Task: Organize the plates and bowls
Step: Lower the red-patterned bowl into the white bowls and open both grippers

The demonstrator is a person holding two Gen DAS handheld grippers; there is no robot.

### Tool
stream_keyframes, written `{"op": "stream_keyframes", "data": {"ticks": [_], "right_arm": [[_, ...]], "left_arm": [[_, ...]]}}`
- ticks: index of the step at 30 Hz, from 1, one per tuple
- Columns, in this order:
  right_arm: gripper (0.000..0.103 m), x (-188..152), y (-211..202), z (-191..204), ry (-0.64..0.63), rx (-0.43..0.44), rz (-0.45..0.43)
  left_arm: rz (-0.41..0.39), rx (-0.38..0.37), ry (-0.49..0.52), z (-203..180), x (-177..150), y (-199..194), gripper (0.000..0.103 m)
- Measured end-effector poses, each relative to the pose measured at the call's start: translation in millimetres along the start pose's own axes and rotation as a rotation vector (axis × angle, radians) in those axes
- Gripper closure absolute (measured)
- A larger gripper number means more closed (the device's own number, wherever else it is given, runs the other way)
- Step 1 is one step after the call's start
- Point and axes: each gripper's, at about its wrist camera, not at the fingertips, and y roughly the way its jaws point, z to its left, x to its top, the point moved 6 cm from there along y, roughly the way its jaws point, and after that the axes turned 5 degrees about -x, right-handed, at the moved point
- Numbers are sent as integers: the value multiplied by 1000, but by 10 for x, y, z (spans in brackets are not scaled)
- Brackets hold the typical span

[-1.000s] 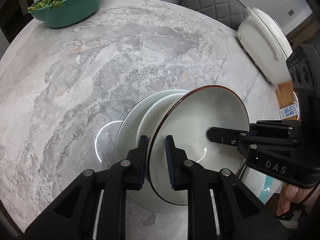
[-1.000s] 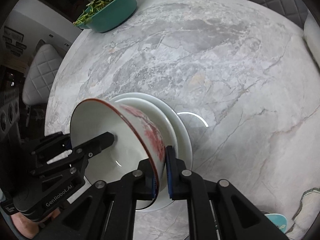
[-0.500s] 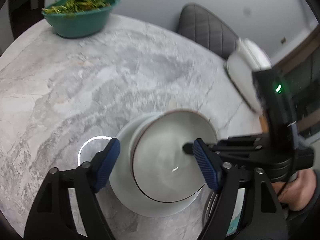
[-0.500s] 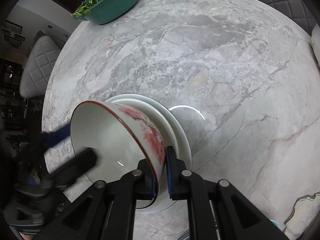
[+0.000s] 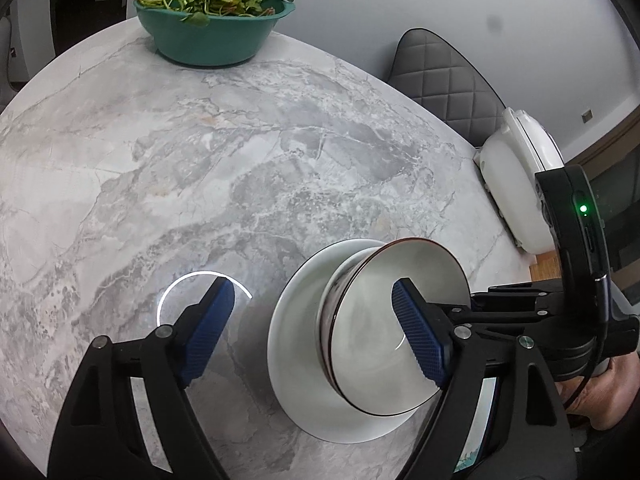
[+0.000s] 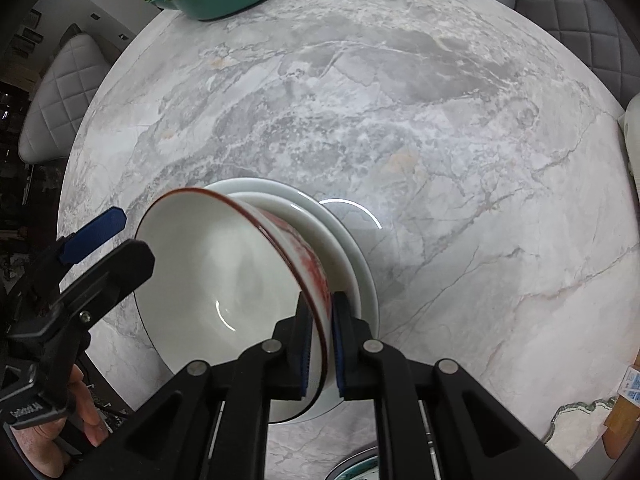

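Observation:
A white bowl with a red rim and red outside pattern (image 6: 224,280) sits on stacked white plates (image 6: 360,264) on the marble table. My right gripper (image 6: 320,336) is shut on the bowl's near rim. In the left wrist view the bowl (image 5: 400,320) rests on the plates (image 5: 296,320). My left gripper (image 5: 312,328) is open wide and empty, held above and back from the bowl; its blue pads (image 5: 208,320) straddle it in view. The left gripper's fingers also show at the left of the right wrist view (image 6: 96,232).
A teal bowl of greens (image 5: 212,20) stands at the table's far edge. A white appliance (image 5: 516,192) sits at the right edge. Quilted chairs (image 5: 440,76) surround the marble table (image 5: 200,160). Part of another dish (image 6: 356,468) shows at the near edge.
My left gripper let go of the bowl's rim, opened wide and drew back and up. My right gripper stayed shut on the bowl, which settled onto the plates.

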Motion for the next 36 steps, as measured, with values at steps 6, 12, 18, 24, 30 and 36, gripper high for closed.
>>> {"op": "stream_keyframes", "data": {"ticks": [6, 12, 18, 24, 30, 36], "right_arm": [[68, -15, -2, 36, 26, 32, 15], [61, 2, 6, 66, 27, 39, 30], [54, -23, -14, 49, 62, 83, 34], [54, -40, -37, -6, 82, 102, 33], [53, -67, -62, -25, 78, 91, 42], [53, -92, -121, 67, 0, -43, 3]], "left_arm": [[20, -16, -73, 206, -72, 33, 23], [32, -23, -123, 362, -187, 53, 23], [39, -34, -146, 400, -224, 85, 23], [55, -50, -166, 393, -265, 149, 23], [61, -59, -171, 377, -288, 178, 22], [63, -59, -180, 375, -303, 201, 22]]}}
